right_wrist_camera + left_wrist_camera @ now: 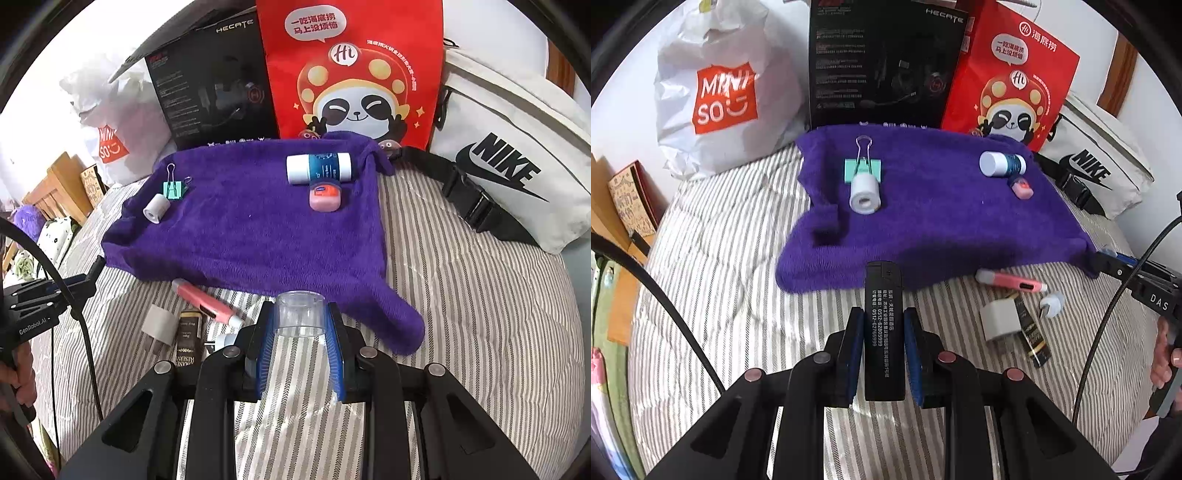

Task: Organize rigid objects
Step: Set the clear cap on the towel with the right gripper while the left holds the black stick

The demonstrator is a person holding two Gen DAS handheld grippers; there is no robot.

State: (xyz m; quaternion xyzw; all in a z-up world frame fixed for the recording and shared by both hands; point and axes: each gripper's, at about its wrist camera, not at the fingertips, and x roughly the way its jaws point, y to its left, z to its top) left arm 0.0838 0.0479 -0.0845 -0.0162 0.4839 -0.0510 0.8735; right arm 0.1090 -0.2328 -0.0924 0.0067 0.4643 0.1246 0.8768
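Red panda bag (351, 74), Nike pouch (509, 162)

Both grippers clamped, angled downward

The left gripper (883, 325) pinches a black lighter (884, 332) between its pads; the right gripper (301, 325) squeezes a clear cup (301, 314) between its jaws.

Black hand-held gripper (883, 332), blue pads (857, 350)

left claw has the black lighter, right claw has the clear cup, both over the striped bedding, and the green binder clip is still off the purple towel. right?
Not quite. The green binder clip lies on the purple towel, beside the white tape roll; the left wrist view shows it. The rest holds: the left claw grips the black lighter, and the right claw grips the clear cup.
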